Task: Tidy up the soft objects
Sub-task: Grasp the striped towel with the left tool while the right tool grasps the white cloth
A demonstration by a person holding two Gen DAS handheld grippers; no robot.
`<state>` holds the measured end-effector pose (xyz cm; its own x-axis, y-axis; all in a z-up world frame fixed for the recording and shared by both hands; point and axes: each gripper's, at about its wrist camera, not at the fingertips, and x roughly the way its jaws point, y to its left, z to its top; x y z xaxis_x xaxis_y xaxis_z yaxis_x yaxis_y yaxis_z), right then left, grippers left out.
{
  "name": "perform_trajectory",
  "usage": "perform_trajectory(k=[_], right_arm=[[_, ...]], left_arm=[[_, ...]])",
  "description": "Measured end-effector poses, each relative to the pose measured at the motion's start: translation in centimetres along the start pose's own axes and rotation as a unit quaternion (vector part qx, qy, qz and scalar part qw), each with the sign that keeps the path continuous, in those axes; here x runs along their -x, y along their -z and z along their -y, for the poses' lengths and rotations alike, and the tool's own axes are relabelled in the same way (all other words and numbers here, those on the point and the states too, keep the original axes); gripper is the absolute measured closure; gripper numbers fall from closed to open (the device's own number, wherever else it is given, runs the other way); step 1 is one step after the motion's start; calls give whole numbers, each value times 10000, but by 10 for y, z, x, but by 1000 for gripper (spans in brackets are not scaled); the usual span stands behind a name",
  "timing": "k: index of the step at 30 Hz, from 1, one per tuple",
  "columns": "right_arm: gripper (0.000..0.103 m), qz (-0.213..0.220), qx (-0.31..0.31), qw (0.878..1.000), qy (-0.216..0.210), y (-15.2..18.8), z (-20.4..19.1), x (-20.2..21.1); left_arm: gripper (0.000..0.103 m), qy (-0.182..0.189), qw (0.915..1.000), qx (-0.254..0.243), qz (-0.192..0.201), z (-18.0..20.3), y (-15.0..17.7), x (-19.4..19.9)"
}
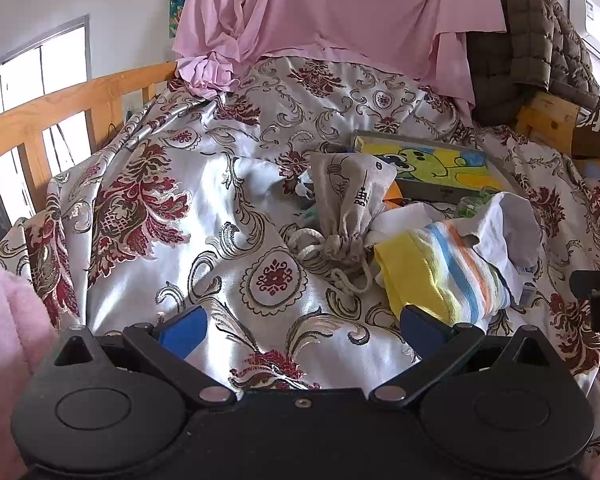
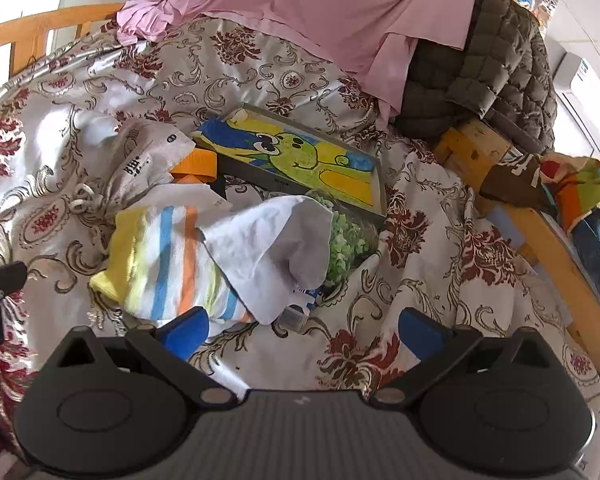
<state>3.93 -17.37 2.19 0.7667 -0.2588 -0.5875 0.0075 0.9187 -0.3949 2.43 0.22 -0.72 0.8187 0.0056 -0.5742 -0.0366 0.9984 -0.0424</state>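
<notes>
Left wrist view. Left gripper [image 1: 302, 330] released, blue fingers [image 1: 184, 332] spread wide, nothing between them, hovering over the floral satin bedspread [image 1: 148, 248]. Ahead and right of centre: grey drawstring pouch [image 1: 346, 204] lying on the bedspread, cord end toward the camera. Just right of it, a striped cloth [image 1: 440, 276] in yellow, blue and orange, partly overlapped by a white cloth [image 1: 508, 228]. Right blue finger close to the striped cloth's near edge; contact not clear. Behind the pile, a flat box with a green cartoon picture [image 1: 428, 164]. Pink sheet [image 1: 320, 12] draped at the back, quilted brown jacket [image 1: 532, 44] at upper right, wooden bed rail [image 1: 60, 108] at left. Pink fuzzy fabric [image 1: 4, 320] at the left edge.

Right wrist view. Right gripper [image 2: 302, 330] likewise released, holding nothing, above the bedspread [image 2: 440, 280]. Striped cloth [image 2: 168, 264] just beyond the left blue finger [image 2: 188, 330], white cloth [image 2: 272, 244] lying over its right part. Green lumpy contents in a clear container [image 2: 348, 236] under the white cloth's far side. Pouch [image 2: 148, 156] to the upper left, orange item [image 2: 196, 164] beside it, picture box [image 2: 300, 156] behind. Jacket [image 2: 500, 64] on a wooden post [image 2: 472, 148] at right.
</notes>
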Motion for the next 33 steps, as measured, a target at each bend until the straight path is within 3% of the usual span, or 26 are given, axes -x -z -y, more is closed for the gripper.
perform_trajectory(k=[7,13,17,23,30,33], right_arm=[[0,227,92,9995,-198,-3,16,-37],[0,474,-565,9887,-1309,-13,43,-75],[1,564,-791,9768,-1909,-19,55,-101],[10,488,-1350,9515,-2722,-27,66,-128],[28,170,-1405,9498,-2791,-30,56,-153],[46,74,-1471,9465,-2873,-28,53,-159]], left_arm=[[1,255,9994,-254,-6,13,-13,-16],[1,832,9943,-669,-11,35,-30,-45],[1,1269,9855,-1126,-71,57,-34,-70],[7,1771,9752,-1289,-301,79,-33,-104],[22,1949,9716,-1224,-549,87,-27,-125],[39,1999,9731,-1019,-515,82,-29,-126]])
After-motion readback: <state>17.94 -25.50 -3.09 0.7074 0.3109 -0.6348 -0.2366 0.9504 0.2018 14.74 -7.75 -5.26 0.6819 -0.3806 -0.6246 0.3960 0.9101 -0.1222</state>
